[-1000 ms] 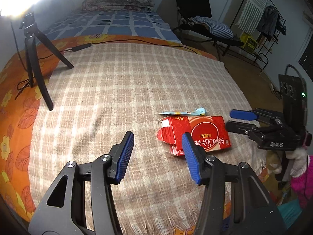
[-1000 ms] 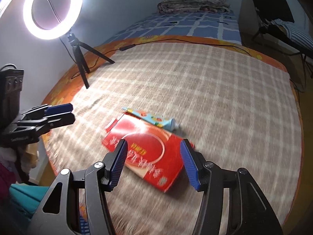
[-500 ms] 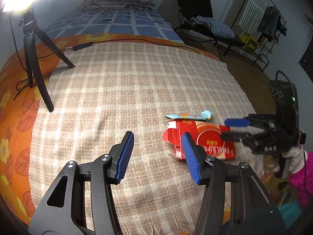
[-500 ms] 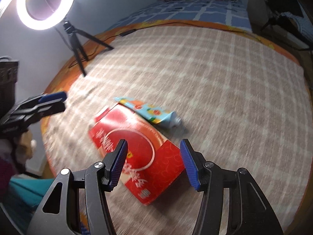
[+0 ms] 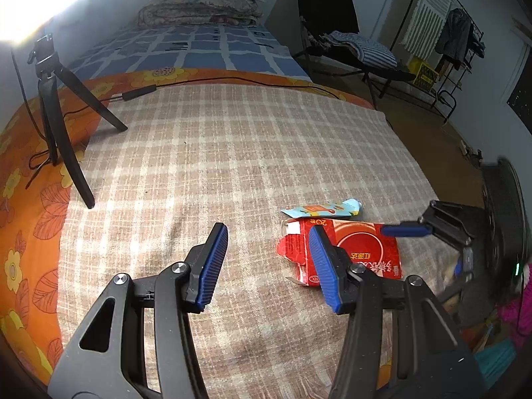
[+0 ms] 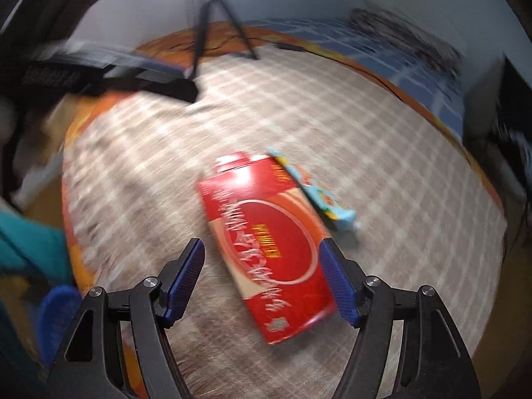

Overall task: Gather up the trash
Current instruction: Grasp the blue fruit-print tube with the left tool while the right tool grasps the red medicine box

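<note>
A flat red carton (image 5: 362, 249) lies on the checked blanket (image 5: 206, 166) near its right edge. A light blue tube (image 5: 322, 208) lies along the carton's far side, touching it. My left gripper (image 5: 267, 229) hovers open just left of the carton with nothing between its fingers; its right finger hides part of the carton. My right gripper (image 6: 261, 242) hangs over the carton (image 6: 269, 242), its jaws opening. The carton shows between them, but the pads do not press on it. The tube (image 6: 316, 193) lies just beyond. In the left wrist view the right gripper (image 5: 420, 249) is at the carton's right end.
A black tripod (image 5: 56, 126) stands on the orange flowered cover at the left, and a black cable (image 5: 232, 81) runs along the far edge. The bed edge drops to the floor on the right. A folding chair (image 5: 349, 43) and a clothes rack (image 5: 449, 33) stand beyond. A pink sleeve (image 5: 518, 312) shows at the right.
My right gripper has rolled, swung in over the red carton and spread its jaws wider. The left gripper has stayed where it was, equally open.
</note>
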